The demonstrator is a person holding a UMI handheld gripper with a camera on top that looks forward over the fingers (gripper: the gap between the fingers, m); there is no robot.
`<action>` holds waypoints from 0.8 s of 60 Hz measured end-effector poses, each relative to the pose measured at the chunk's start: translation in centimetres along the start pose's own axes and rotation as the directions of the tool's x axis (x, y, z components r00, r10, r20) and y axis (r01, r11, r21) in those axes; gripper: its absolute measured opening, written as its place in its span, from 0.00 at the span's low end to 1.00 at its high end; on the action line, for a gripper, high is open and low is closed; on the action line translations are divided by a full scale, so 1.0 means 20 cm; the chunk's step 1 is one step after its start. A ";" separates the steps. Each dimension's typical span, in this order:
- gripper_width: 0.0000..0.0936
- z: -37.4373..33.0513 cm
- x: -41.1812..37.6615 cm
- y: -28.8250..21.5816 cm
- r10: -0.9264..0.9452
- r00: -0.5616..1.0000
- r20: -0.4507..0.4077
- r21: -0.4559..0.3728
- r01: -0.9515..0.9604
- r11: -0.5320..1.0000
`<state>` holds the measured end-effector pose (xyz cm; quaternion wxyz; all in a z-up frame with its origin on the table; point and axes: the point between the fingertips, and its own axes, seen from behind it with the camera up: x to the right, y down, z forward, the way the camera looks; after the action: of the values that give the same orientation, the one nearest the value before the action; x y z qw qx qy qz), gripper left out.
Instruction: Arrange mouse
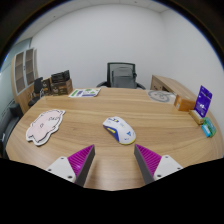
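Observation:
A white computer mouse [119, 129] with blue and grey markings lies on the wooden table [95, 110], just ahead of my fingers and a little right of their midline. A white mat with a pink cartoon figure [44, 125] lies on the table beyond my left finger. My gripper [112, 162] is open and empty, with bare wood between its purple pads [78, 161]. It is held above the table's near edge, a short way back from the mouse.
A black office chair [122, 74] stands behind the table's far side. A round mat [161, 96], a wooden box [185, 102], a purple card [204, 100] and a small green item [207, 129] are at the right. Papers [85, 93] and dark items [55, 82] lie far left.

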<state>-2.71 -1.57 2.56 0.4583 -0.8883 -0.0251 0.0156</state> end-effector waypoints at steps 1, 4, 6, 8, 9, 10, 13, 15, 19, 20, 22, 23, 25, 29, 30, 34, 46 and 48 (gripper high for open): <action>0.88 0.03 0.02 0.00 -0.001 1.000 0.002 -0.003 0.001 1.000; 0.88 0.12 0.05 -0.02 -0.002 1.000 0.020 -0.002 0.002 1.000; 0.88 0.17 0.06 -0.04 -0.002 0.999 0.033 0.005 0.002 1.000; 0.88 0.22 0.07 -0.05 -0.001 0.999 0.045 0.006 0.000 1.000; 0.88 0.25 0.07 -0.06 -0.002 0.999 0.052 0.006 0.001 1.000; 0.88 0.27 0.08 -0.07 -0.004 0.998 0.057 0.006 0.003 1.000; 0.88 0.34 0.09 -0.09 -0.014 0.998 0.064 0.009 0.013 1.000; 0.88 0.38 0.11 -0.09 -0.013 0.998 0.063 0.007 0.013 1.000; 0.88 0.45 0.16 -0.11 -0.008 0.999 0.051 0.002 0.008 1.000; 0.88 0.47 0.16 -0.13 -0.011 0.998 0.062 0.014 0.010 1.000; 0.88 0.50 0.17 -0.15 -0.009 0.998 0.062 0.013 0.008 1.000; 0.88 0.51 0.18 -0.16 -0.008 0.998 0.060 0.016 0.007 1.000; 0.88 0.53 0.19 -0.18 -0.004 0.998 0.060 0.018 0.003 1.000; 0.88 0.59 0.21 -0.22 0.000 0.998 0.056 0.019 -0.001 1.000; 0.87 0.61 0.22 -0.23 0.002 0.999 0.053 0.019 -0.003 1.000; 0.84 0.66 0.25 -0.27 0.018 0.999 0.038 0.018 -0.018 1.000; 0.57 0.73 0.33 -0.31 0.068 0.998 -0.009 0.013 -0.067 0.998; 0.54 0.73 0.34 -0.31 0.075 0.997 -0.016 0.014 -0.074 0.997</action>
<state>3.10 14.21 -0.91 0.4637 -0.8856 0.0118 0.0255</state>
